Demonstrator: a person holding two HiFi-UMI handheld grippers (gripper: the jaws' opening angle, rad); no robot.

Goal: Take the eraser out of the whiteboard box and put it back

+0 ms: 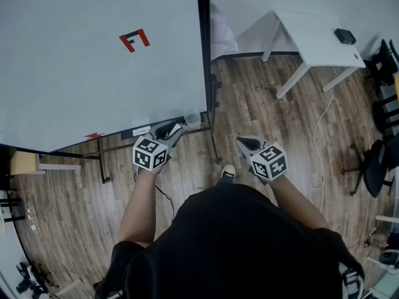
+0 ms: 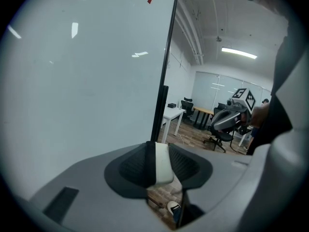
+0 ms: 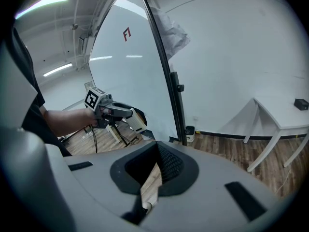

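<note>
My left gripper [image 1: 175, 130] is shut on a white eraser [image 2: 161, 164], which sits upright between the dark pads. It hangs just in front of the whiteboard's [image 1: 93, 61] lower right corner, beside the small box [image 1: 193, 119] on the bottom rail. The right gripper view shows the left gripper [image 3: 131, 116] from the side, with the cream eraser [image 3: 137, 123] sticking out of it. My right gripper [image 1: 244, 144] is held lower right, over the wood floor and away from the board. Its jaws stand together with nothing between them.
The whiteboard stands on a black frame [image 1: 204, 48] with legs [image 1: 103, 161] spread on the wood floor. A white table [image 1: 312, 39] is at the far right, with office chairs [image 1: 374, 161] beyond it. A cable [image 1: 321, 136] lies on the floor. My shoe [image 1: 228, 172] is below.
</note>
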